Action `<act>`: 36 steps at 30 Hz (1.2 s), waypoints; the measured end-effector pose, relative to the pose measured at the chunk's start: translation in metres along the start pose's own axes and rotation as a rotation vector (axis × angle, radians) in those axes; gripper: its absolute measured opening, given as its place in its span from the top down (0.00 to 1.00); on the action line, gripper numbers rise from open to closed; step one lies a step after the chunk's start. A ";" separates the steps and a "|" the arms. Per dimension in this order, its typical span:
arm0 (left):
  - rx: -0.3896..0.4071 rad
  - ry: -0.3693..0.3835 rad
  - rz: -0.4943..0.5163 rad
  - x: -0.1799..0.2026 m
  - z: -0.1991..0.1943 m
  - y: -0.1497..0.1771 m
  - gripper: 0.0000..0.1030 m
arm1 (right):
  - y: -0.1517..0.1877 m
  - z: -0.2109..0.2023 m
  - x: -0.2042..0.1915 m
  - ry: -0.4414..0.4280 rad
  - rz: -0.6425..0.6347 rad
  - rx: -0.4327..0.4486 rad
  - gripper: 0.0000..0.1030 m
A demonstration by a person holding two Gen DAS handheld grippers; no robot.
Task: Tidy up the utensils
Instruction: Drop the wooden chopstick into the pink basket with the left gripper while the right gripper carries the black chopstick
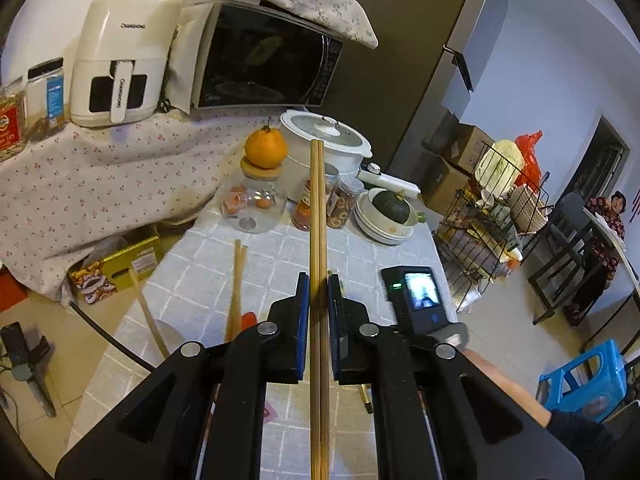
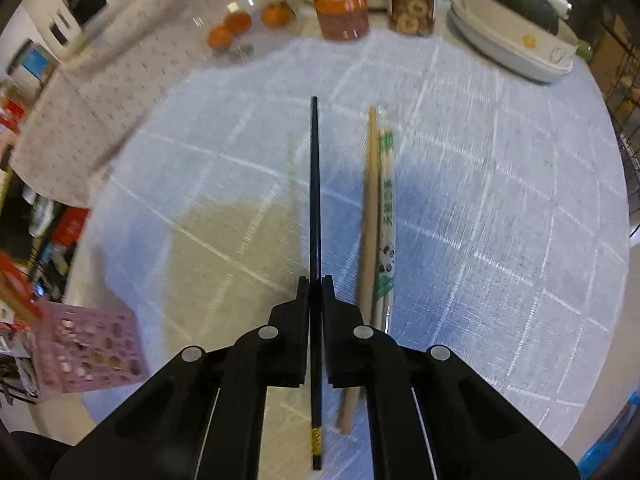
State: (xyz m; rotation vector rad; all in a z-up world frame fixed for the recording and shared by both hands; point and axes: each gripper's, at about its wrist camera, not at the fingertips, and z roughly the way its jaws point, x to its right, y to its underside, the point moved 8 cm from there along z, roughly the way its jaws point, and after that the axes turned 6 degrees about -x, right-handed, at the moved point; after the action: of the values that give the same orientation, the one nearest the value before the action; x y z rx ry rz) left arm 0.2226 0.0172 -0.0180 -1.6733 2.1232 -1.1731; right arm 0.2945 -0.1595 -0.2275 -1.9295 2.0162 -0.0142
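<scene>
While the left gripper (image 1: 319, 280) pinches a pair of wooden chopsticks (image 1: 318, 216) between its closed fingers, their long axis runs straight ahead along the fingers, tips toward the white pot (image 1: 320, 136) and orange (image 1: 266, 148) at the table's far side. The right gripper (image 2: 316, 282) is clamped on a black chopstick (image 2: 315, 184), which likewise points forward above the checked tablecloth (image 2: 500, 208). Just right of it lie a bare wooden chopstick (image 2: 370, 208) and a paper-wrapped pair (image 2: 387, 208), parallel, on the cloth. A pink perforated basket (image 2: 88, 348) sits near the left table edge. Open cloth spreads to the right; jars and stacked dishes (image 2: 516, 44) crowd the far edge.
</scene>
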 end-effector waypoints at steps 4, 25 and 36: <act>0.043 -0.029 -0.005 -0.011 -0.006 -0.003 0.92 | -0.010 -0.036 -0.017 -0.075 -0.030 0.121 0.94; 0.292 -0.172 0.041 -0.047 0.016 0.009 0.92 | -0.005 -0.176 -0.100 -0.328 -0.213 0.615 0.94; 0.335 -0.238 0.085 -0.050 0.032 0.031 0.92 | 0.004 -0.184 -0.101 -0.348 -0.221 0.641 0.94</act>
State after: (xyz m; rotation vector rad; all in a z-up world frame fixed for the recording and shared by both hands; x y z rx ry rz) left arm 0.2358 0.0483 -0.0757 -1.4755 1.7277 -1.1622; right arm 0.2454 -0.1038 -0.0316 -1.5871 1.3474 -0.3159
